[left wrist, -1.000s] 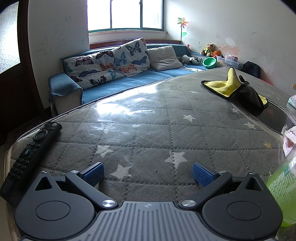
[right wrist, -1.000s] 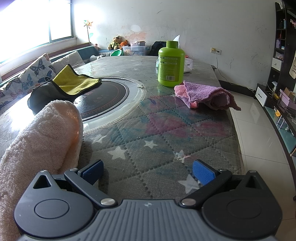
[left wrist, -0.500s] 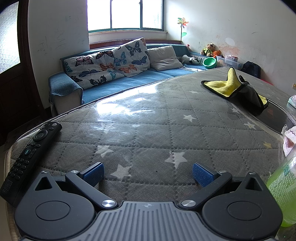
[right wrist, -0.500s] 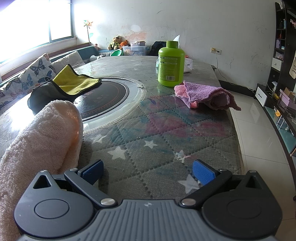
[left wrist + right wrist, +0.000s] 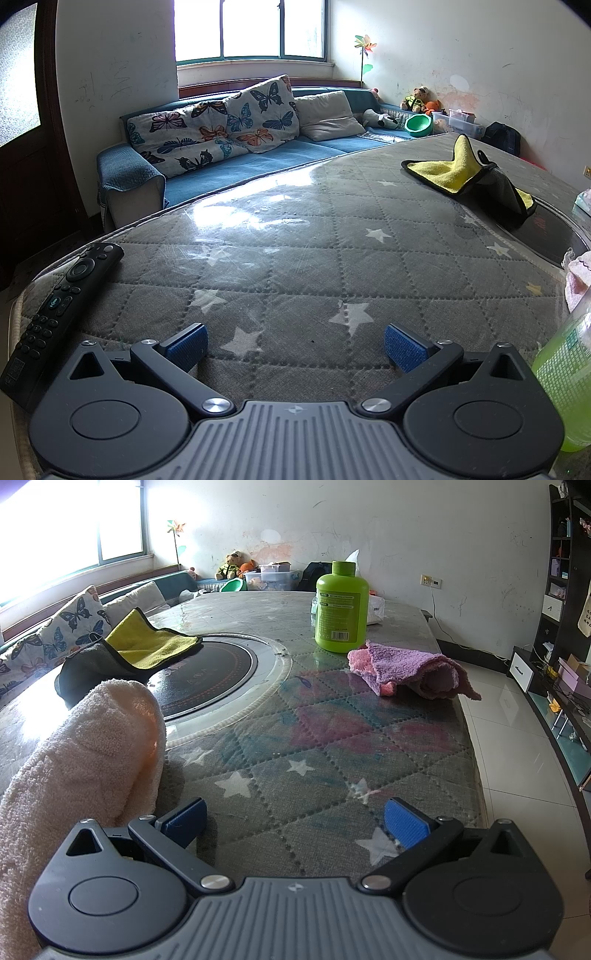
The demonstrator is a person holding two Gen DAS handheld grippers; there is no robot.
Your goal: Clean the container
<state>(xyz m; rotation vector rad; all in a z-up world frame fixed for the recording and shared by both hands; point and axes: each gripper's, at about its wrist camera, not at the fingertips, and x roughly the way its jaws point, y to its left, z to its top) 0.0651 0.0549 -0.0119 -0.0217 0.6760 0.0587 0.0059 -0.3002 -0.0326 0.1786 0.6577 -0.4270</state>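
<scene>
Right wrist | green bottle [image 5: 342, 607] upright, well ahead of spread fingers [image 5: 405, 827]

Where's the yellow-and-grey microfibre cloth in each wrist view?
Left wrist: yellow-and-grey microfibre cloth upper right, draped over the far rim of the round black cooktop.
Right wrist: cloth left of centre, overlapping the cooktop's left edge.
Shared landmark: the cooktop set in the table.

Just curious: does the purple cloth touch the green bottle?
Cannot tell. In the right wrist view the cloth lies right beside the bottle; no gap or contact shows plainly.
</scene>
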